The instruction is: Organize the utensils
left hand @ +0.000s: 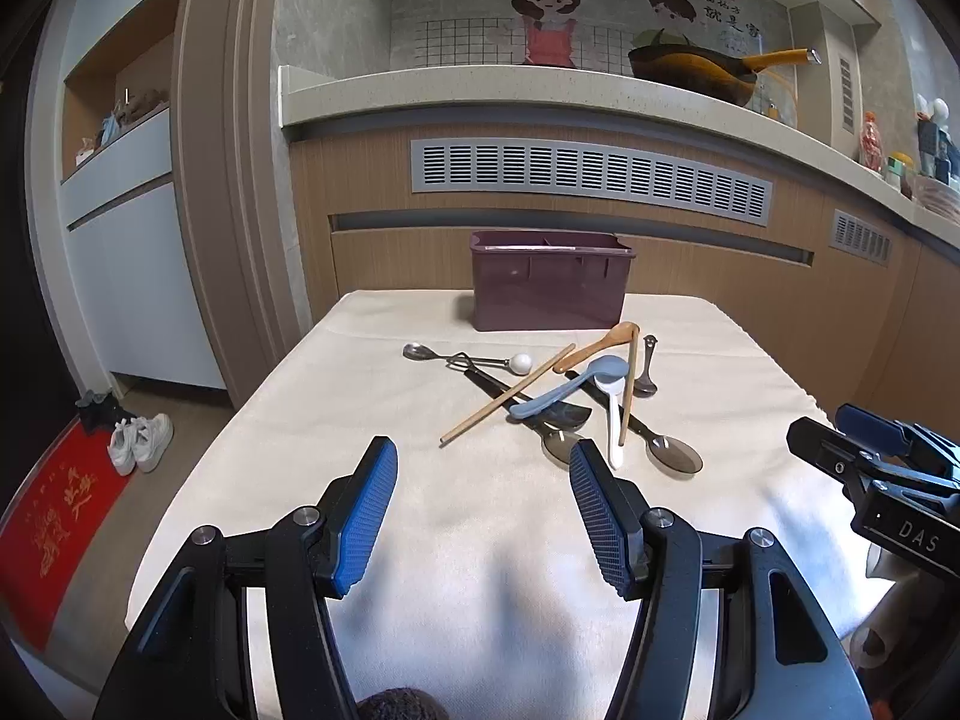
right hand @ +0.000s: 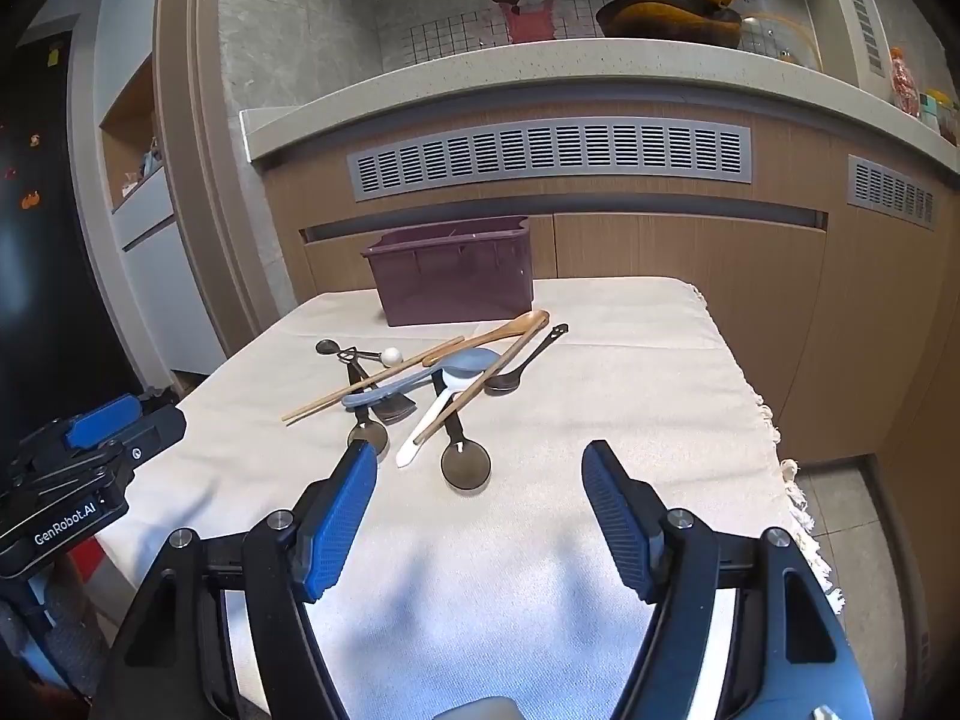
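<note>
A pile of utensils lies mid-table: two wooden chopsticks, a wooden spoon, a grey-blue spoon, a white plastic spoon, dark spoons and a metal spoon with a white ball end. The pile also shows in the right wrist view. A purple divided utensil box stands behind it. My left gripper is open and empty, just short of the pile. My right gripper is open and empty, near the front dark spoon.
The table has a cream cloth with a fringed right edge. Behind stands a wooden counter with vents and a wok on top. Shoes and a red mat lie on the floor at left.
</note>
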Demonstrator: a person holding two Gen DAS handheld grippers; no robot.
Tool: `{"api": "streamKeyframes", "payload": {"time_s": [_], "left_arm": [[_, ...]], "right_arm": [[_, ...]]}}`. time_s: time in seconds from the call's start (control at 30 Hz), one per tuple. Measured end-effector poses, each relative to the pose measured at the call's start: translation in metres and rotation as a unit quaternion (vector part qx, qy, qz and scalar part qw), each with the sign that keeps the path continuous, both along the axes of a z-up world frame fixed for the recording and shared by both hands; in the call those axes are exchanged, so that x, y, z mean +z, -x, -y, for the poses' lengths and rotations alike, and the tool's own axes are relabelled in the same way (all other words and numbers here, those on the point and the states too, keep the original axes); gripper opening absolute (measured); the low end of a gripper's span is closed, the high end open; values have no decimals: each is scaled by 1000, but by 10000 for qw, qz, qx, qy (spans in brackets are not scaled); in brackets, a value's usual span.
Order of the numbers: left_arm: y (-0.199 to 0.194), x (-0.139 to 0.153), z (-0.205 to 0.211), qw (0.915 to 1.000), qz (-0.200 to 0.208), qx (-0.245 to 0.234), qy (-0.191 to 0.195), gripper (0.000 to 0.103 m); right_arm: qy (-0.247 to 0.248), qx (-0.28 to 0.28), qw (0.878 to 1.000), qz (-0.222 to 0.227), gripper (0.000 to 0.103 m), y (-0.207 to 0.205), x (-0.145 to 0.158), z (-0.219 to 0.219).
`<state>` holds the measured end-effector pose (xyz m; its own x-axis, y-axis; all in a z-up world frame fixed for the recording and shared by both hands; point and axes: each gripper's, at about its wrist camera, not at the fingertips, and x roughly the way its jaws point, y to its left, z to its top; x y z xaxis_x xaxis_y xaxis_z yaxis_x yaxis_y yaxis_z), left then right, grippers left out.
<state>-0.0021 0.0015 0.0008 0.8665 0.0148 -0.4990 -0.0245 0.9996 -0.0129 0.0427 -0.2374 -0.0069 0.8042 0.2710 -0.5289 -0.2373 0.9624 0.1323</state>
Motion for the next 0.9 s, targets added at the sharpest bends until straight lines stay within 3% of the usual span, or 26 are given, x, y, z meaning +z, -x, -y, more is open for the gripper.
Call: {"api": "streamKeyframes", "payload": {"time_s": [0.9], "left_arm": [[0, -3, 0, 10000, -37, -3, 22, 60]], "right_arm": [[12, 16, 10000, -62, 69, 0, -6, -2]]}}
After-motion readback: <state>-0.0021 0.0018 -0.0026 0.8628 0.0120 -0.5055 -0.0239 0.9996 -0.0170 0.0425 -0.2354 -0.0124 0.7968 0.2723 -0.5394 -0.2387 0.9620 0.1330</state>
